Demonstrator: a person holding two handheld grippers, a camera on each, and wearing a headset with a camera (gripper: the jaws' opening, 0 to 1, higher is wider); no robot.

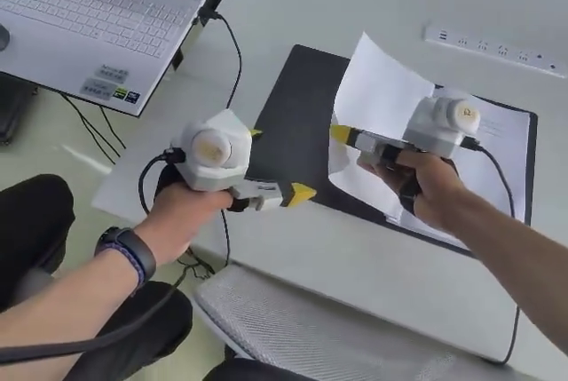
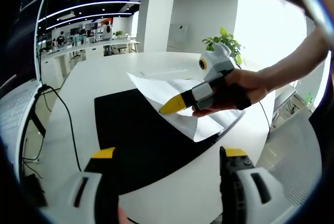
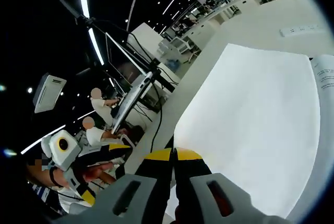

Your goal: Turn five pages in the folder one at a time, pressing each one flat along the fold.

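Right gripper: jaws clamped on page edge, page raised ahead, above folder. Left gripper: jaws apart, idle, folder just ahead. Handling: swing page over slowly, single sheet only, then press along fold.

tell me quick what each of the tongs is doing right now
Left tongs: open, holding nothing.
Right tongs: shut on a raised page of the folder.

We find the open black folder on the white table, its white paper page raised over the right half; the silver laptop sits behind-left, the white power strip behind-right.
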